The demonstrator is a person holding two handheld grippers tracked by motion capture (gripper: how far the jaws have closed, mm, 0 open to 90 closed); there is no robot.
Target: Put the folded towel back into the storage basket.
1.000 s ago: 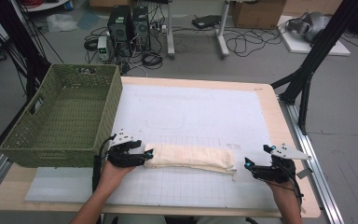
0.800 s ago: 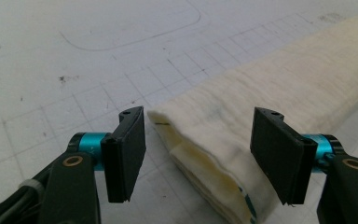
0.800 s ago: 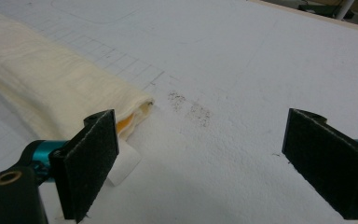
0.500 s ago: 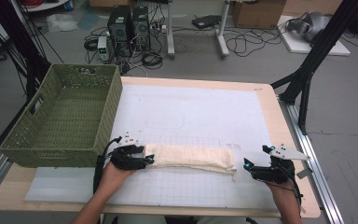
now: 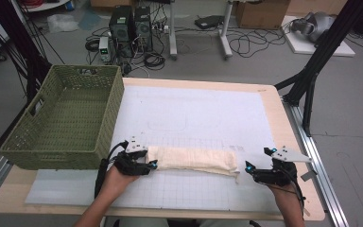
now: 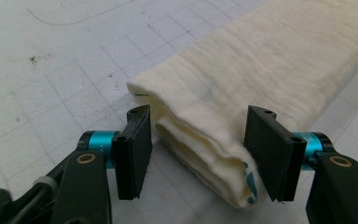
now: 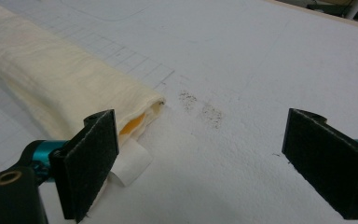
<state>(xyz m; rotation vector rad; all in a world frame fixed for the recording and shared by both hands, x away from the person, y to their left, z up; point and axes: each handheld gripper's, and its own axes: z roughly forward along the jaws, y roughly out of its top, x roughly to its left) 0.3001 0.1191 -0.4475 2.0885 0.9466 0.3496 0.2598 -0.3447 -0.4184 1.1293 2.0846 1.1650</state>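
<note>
Currently catalogued: folded cream cotton cloth (image 5: 193, 160) lay along the white gridded bench (image 5: 198, 113). My left hand-held gripper (image 6: 198, 154) had just been closing around its end, not yet pinching; my right hand-held gripper (image 7: 200, 163) stood wide open beside the other end.

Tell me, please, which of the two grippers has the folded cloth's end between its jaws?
The left gripper: its jaws straddle the folded cloth. The right gripper stands open just beside the other end.

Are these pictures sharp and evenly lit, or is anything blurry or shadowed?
High view: soft and grainy, even light, faint shadows beside the green basket. Left gripper view: the folded cream cloth is crisp near the jaws, softer farther off. Right gripper view: the near jaws look slightly blurred, the white mat bright, no glare.
</note>
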